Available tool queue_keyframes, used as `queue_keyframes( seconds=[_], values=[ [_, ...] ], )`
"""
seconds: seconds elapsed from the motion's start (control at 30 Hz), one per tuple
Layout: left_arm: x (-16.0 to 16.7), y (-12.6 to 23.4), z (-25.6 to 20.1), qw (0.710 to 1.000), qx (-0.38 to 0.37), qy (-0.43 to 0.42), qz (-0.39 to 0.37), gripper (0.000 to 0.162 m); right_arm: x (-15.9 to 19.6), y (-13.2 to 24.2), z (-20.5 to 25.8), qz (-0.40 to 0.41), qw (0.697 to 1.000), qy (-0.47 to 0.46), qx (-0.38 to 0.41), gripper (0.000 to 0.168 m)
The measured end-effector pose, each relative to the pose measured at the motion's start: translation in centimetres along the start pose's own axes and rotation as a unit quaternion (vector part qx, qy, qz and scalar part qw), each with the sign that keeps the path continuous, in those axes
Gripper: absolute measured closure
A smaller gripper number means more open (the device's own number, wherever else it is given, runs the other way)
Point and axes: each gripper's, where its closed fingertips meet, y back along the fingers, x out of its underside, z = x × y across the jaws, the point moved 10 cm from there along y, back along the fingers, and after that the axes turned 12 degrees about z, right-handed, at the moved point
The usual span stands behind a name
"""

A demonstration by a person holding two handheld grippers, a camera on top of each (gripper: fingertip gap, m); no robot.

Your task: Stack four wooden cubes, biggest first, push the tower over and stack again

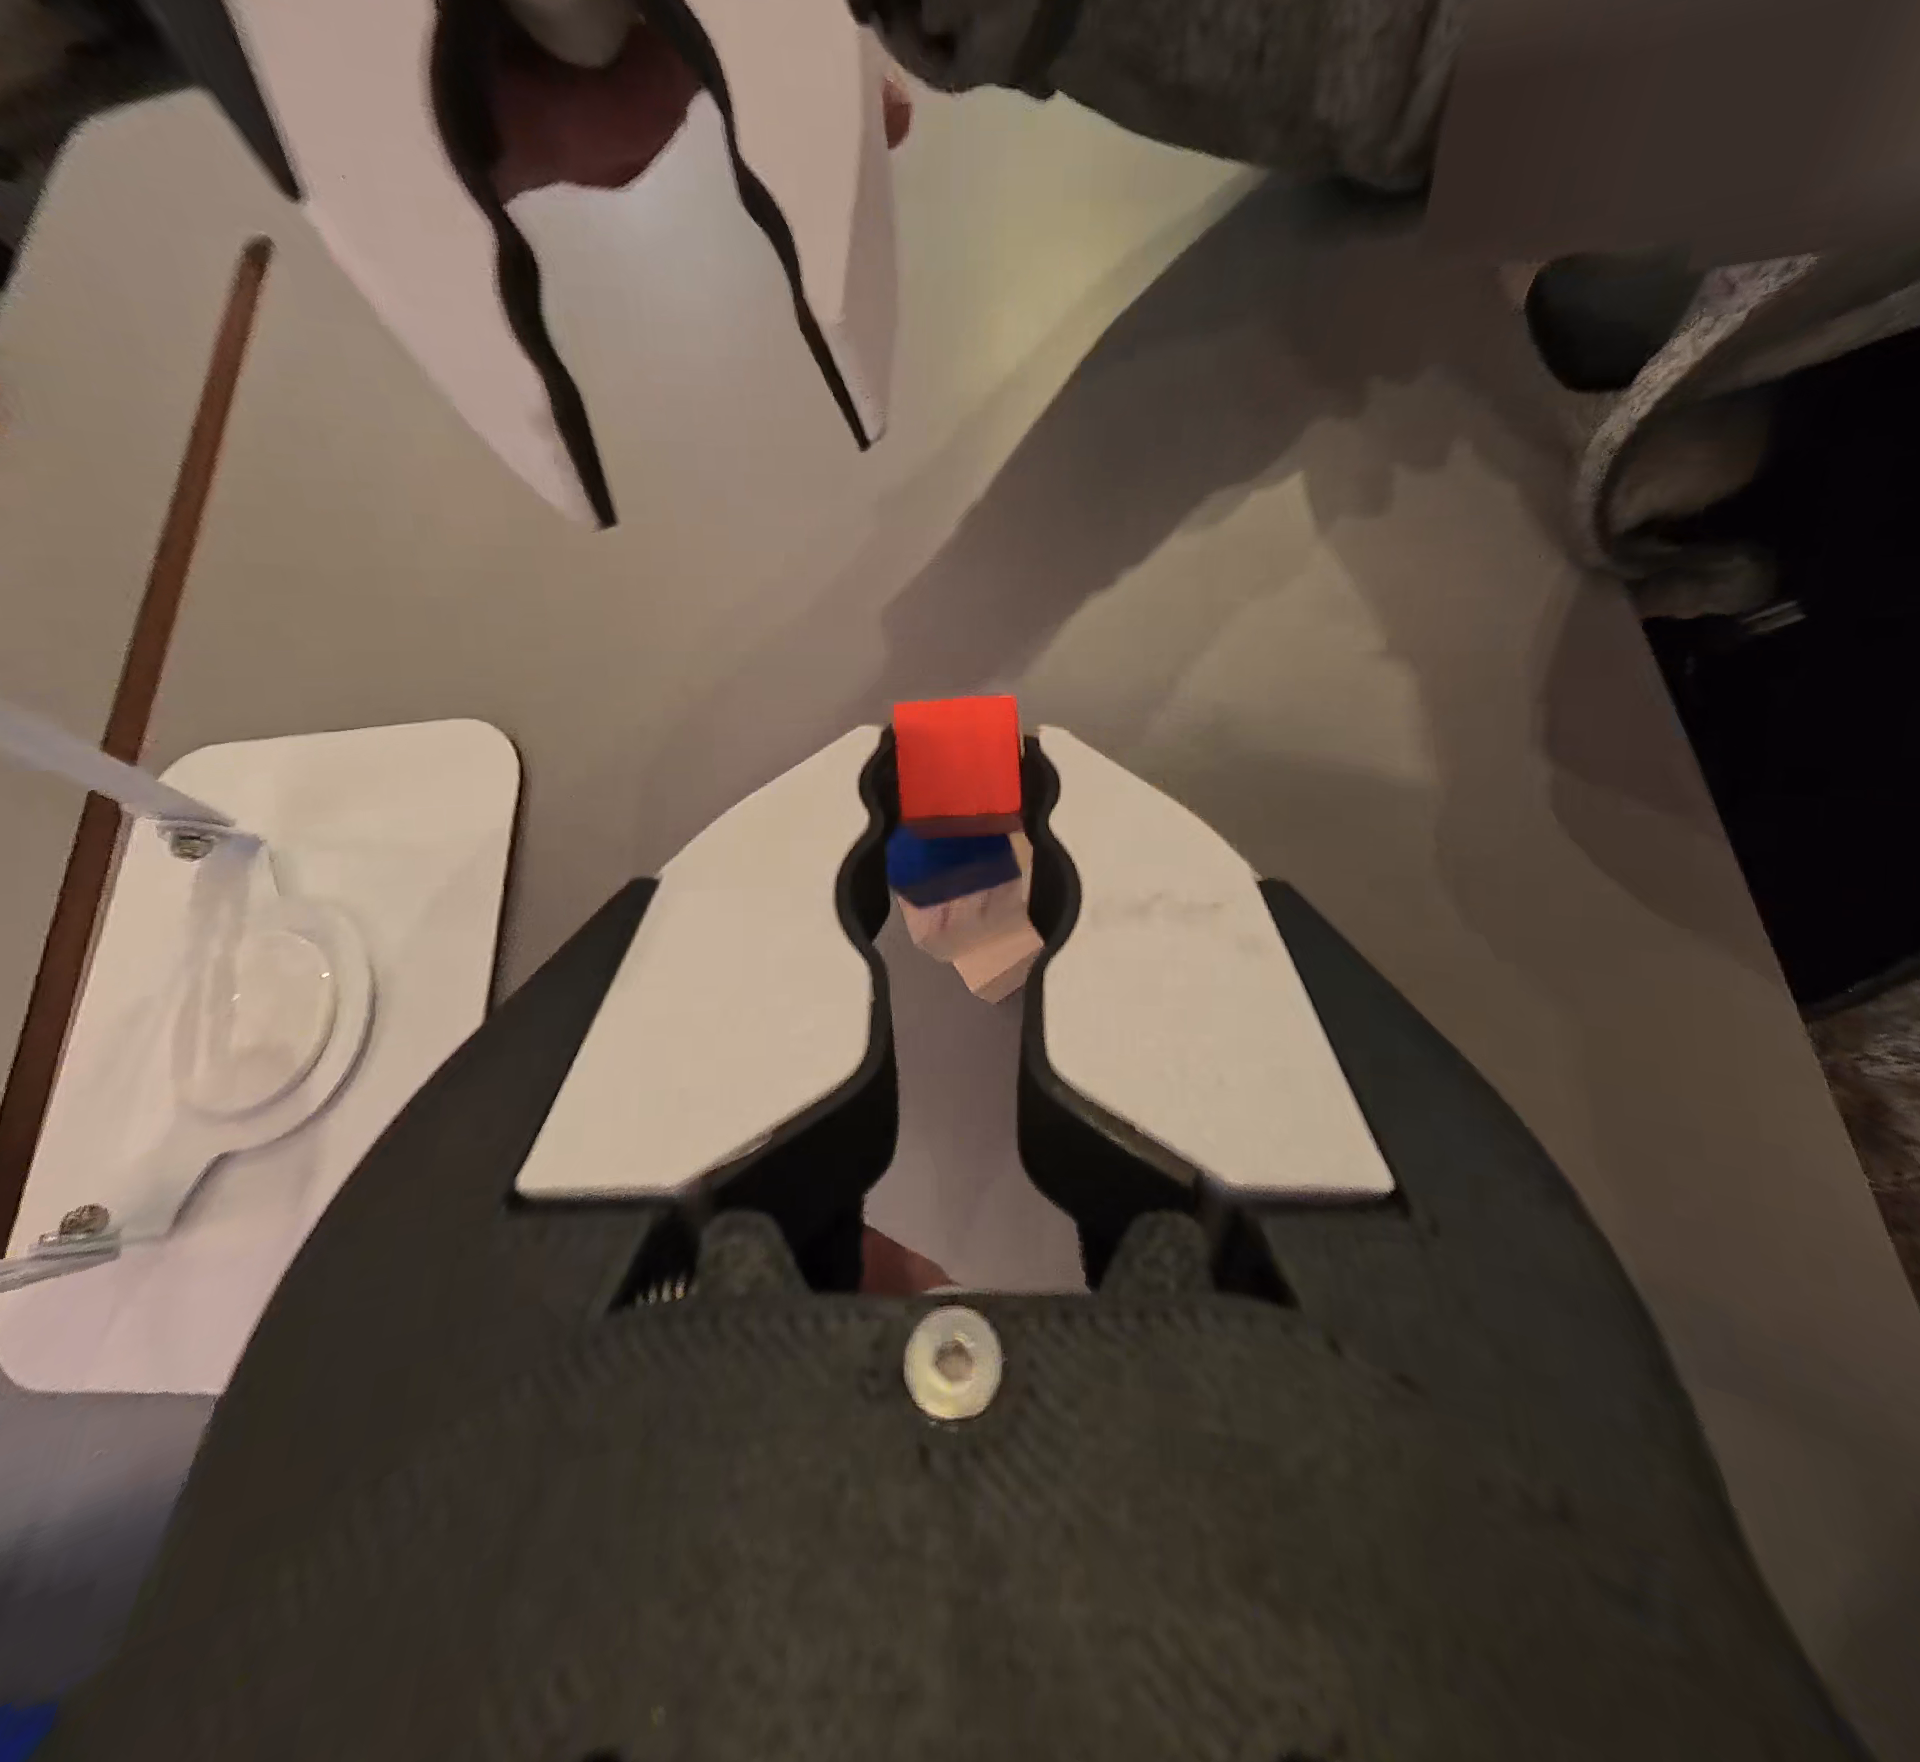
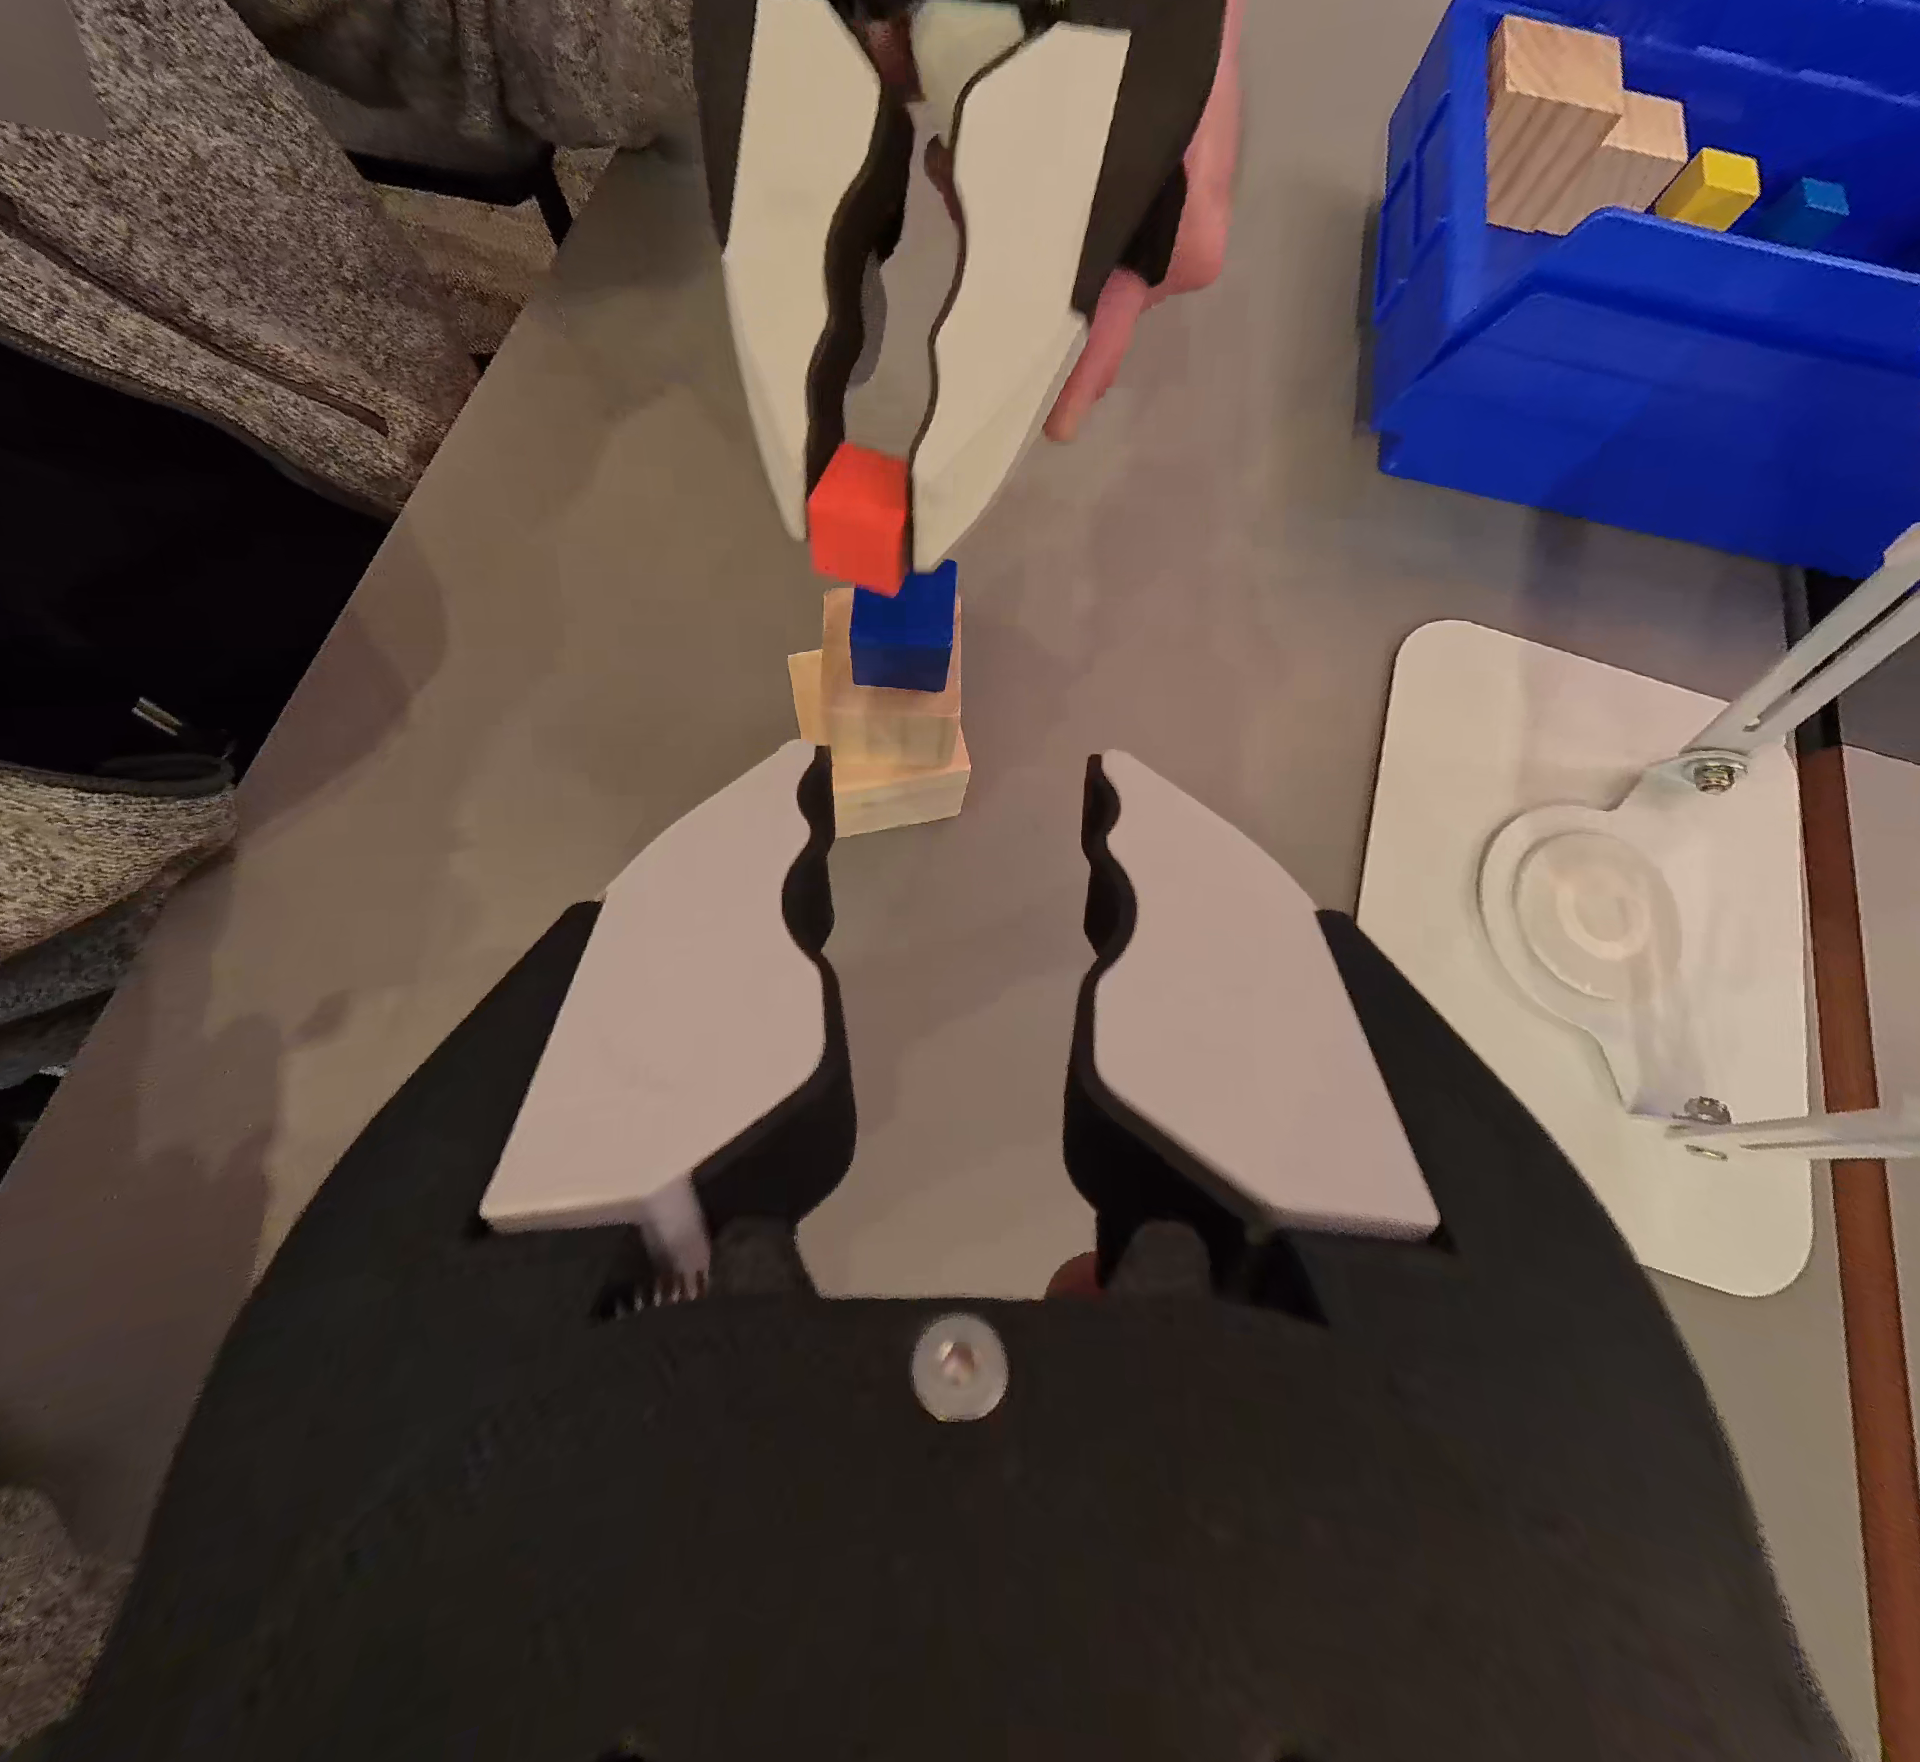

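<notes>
Red-painted small wooden cube [image 2: 860, 523] sits pinched in the left hand-held gripper [image 2: 862, 507], just above a blue wooden cube [image 2: 902, 637] topping two plain wooden cubes [image 2: 899, 767] (slightly askew) on the grey worktop [image 2: 1143, 569]. The right hand-held gripper [image 2: 956, 787] hangs released, nearby.

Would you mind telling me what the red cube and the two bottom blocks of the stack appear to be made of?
Red cube: probably wood under opaque matte red paint; crisp edges, no grain showing. The left gripper holds it.
Lower plain block and upper plain block: unpainted light wood, apparently unfinished; pale tan faces, with faint grain lines on the upper one.
</notes>
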Motion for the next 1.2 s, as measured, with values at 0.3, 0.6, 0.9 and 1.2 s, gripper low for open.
queue_keyframes(
  seconds=[0.3, 0.6, 0.9, 1.2],
  values=[
    [-0.1, -0.5, 1.1, 1.000, 0.003, 0.017, 0.024, 0.140, -0.2, 0.0, 0.2, -0.004, 1.000, 0.006, -0.004, 0.122],
    [0.2, -0.9, 1.2, 0.999, 0.030, 0.017, 0.035, 0.134, -0.1, 0.0, 0.1, -0.001, 1.000, 0.004, -0.006, 0.122],
    [1.4, 1.6, 1.1, 0.999, -0.022, 0.031, 0.019, 0.114, -0.6, 0.9, 0.7, -0.010, 1.000, 0.013, 0.004, 0.120],
    [11.2, 2.8, 0.7, 0.979, -0.153, 0.132, -0.025, 0.162, -2.4, 1.6, 1.6, -0.033, 0.997, 0.047, 0.047, 0.168]
  ],
)
